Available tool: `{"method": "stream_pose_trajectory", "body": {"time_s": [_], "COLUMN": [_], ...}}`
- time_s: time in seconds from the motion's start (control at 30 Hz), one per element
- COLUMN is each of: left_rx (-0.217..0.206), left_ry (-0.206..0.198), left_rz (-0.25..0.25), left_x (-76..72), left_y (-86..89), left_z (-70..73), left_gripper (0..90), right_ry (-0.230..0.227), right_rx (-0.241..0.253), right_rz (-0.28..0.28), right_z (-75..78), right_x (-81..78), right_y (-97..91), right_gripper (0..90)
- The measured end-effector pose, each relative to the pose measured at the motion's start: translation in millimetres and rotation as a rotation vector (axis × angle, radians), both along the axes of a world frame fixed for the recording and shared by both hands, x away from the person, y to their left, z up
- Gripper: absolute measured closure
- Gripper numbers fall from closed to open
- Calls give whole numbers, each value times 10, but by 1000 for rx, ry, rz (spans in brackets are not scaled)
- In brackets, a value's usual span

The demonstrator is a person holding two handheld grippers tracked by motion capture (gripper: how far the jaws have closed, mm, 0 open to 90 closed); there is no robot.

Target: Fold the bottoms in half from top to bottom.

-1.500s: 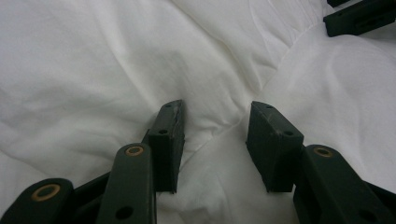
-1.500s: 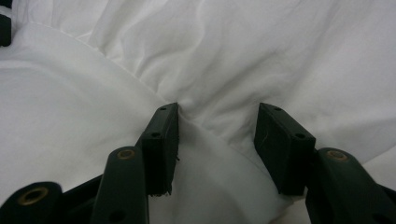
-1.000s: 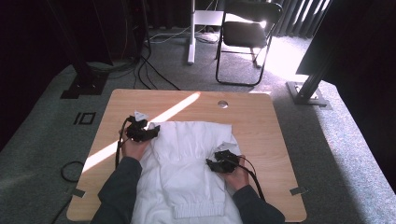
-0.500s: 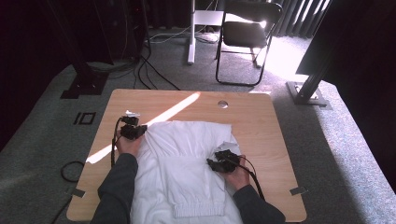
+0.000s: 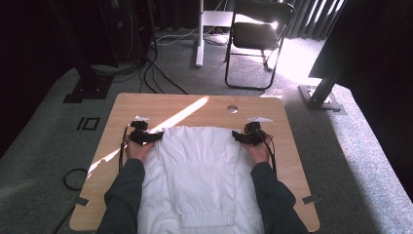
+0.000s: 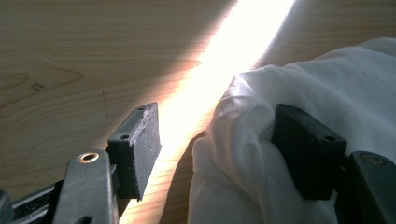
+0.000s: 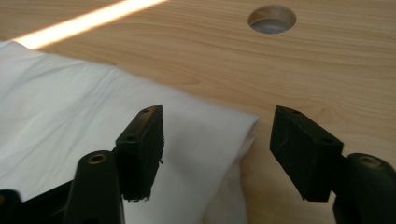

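Lying flat across the middle of the desk [image 5: 292, 161], the white garment [image 5: 197, 180] runs from near the far half down to the near edge, its ribbed hem toward the person. Its two far corners sit at the tools. The left tool [image 5: 146, 137] is at the garment's far left corner; in the left gripper view a bunched fold of the cloth [image 6: 243, 154] lies between the parted jaws, resting against the right one while the left one stands clear, so it is released, the jaws having just been opening. The right tool [image 5: 247, 138] is at the far right corner; its jaws, also just opened wider, straddle the cloth's corner [image 7: 224, 126] without pressing it. A round hole [image 5: 232, 108] lies beyond, near the desk's far edge.
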State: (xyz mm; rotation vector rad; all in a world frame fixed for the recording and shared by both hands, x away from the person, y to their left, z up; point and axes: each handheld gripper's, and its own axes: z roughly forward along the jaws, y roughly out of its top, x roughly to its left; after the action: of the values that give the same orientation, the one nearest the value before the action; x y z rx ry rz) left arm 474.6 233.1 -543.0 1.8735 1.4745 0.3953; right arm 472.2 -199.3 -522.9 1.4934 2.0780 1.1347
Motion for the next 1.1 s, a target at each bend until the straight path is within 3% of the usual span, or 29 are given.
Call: {"method": "stream_pose_trajectory", "body": {"time_s": [0.1,0.23,0.37,0.4,0.5,0.57,0.7,0.83,1.0,1.1], "left_rx": [-15,-18,-57,-66,-49,-70,-151,-194,-209,-201], "left_ry": [8,19,31,41,65,66,11,-91,-208,-229], "left_rz": [-13,-30,-40,-52,-85,-79,-47,-60,-79,-97], "left_x": [2,-9,-15,-15,-21,-16,-19,-31,-83,-158], "left_y": [-2,-37,-49,-61,-117,-91,19,48,26,34], "left_z": [4,10,8,9,12,23,177,484,885,984], "left_gripper": [338,356,490,490,747,827,841,841,840,840], "right_ry": [55,126,113,115,142,160,99,15,-149,-180], "right_rx": [8,-11,-27,-22,-7,24,41,62,65,56], "right_rz": [1,-25,2,15,29,36,31,31,9,34], "right_z": [-99,-227,-246,-244,-240,-249,-135,179,657,800], "right_x": [176,261,245,239,241,244,212,210,148,79], "right_y": [21,64,109,123,137,99,6,-73,-105,-121], "right_gripper": [324,347,438,500,794,868,877,878,877,876]}}
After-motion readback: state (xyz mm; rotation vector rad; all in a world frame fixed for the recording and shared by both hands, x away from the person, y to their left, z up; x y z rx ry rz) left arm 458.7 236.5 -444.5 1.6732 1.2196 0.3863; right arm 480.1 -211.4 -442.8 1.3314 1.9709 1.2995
